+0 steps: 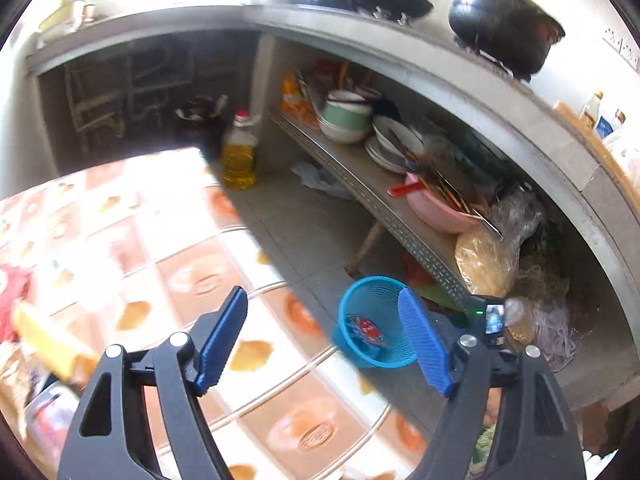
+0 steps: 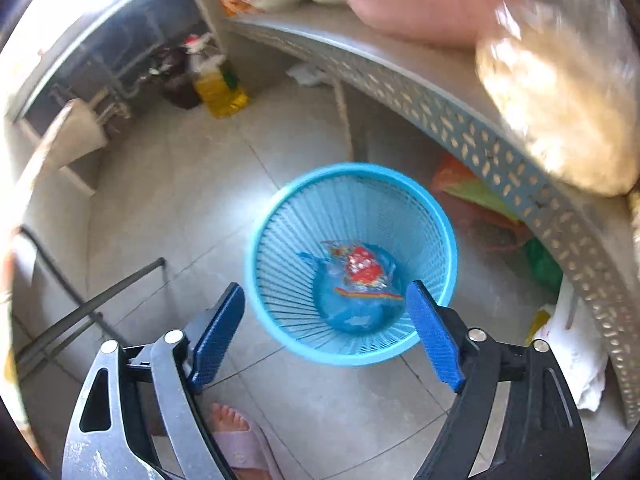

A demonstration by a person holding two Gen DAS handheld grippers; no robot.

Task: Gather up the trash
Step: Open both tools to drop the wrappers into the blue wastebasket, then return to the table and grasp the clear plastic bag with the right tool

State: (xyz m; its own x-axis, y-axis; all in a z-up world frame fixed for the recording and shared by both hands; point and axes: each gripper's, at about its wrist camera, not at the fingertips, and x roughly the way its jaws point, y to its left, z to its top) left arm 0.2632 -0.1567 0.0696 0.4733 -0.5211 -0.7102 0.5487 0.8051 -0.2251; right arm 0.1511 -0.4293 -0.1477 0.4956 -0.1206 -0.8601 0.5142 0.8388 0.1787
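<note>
Right gripper (image 2: 326,336) and left gripper (image 1: 322,340), both spread empty; wrapper (image 2: 362,268) lies in basket (image 2: 352,176); next, seek more trash

oil bottle (image 1: 239,152) on the floor – pink basin (image 1: 434,210), stacked bowls (image 1: 346,117) on shelf

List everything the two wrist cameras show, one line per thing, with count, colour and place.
basket: one, blue, on the grey floor beside the shelf
wrapper: one, red and clear, at the basket's bottom
oil bottle: one, yellow, red cap, on the floor under the counter
basin: one, pink, on the shelf, utensils in it
bowls: a stack, green and white, on the shelf
pot: one, black, on the counter
tablecloth: one, orange and white pattern, under the left gripper
foot: one, in a pink slipper
left gripper: open, empty
right gripper: open, empty, over the basket
</note>
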